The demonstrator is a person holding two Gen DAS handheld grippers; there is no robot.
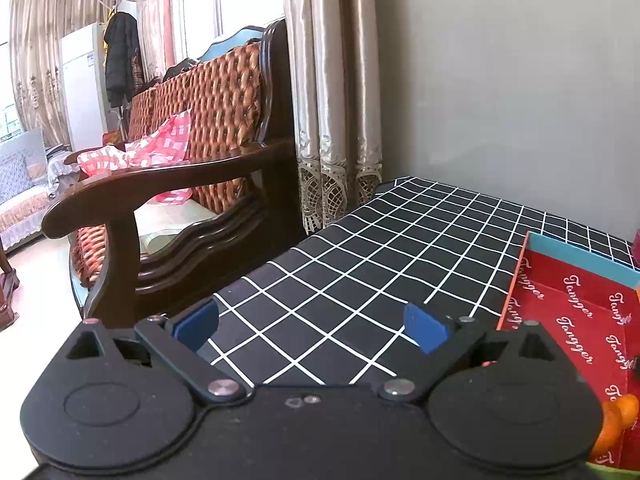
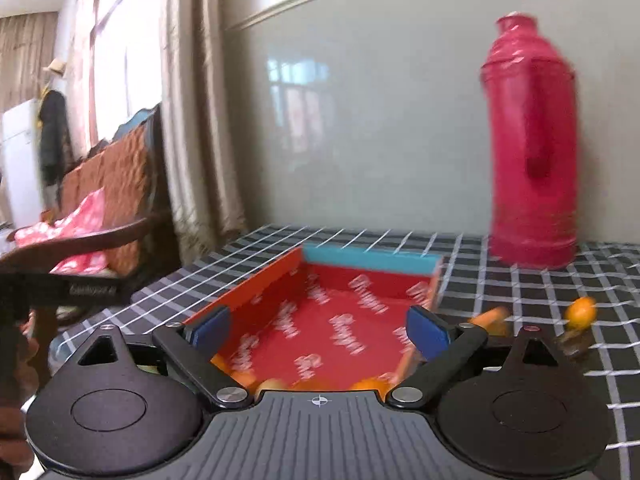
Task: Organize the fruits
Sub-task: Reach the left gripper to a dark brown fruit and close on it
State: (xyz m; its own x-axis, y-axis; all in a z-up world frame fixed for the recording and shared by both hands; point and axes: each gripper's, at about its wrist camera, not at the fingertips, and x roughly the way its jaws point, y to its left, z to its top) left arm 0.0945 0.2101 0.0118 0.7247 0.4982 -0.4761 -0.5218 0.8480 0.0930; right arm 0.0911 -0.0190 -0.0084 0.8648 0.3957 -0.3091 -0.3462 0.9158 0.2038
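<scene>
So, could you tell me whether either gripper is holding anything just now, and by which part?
Nothing is held. The left gripper stands open over the checked tablecloth, and the right gripper stands open above the red box.

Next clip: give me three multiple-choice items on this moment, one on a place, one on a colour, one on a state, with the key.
1. Where does the red flask stand?
A. inside the box
B. on the checked cloth, right of the box
C. on the wooden chair
2. What colour is the far wall of the red box?
A. teal
B. yellow
C. black
3. How are the right tool's jaws?
A. shut on a fruit
B. shut, nothing held
C. spread, nothing between

Key: B, it stands on the cloth; A, a teal strip; C, only box floor shows between the pads.
</scene>
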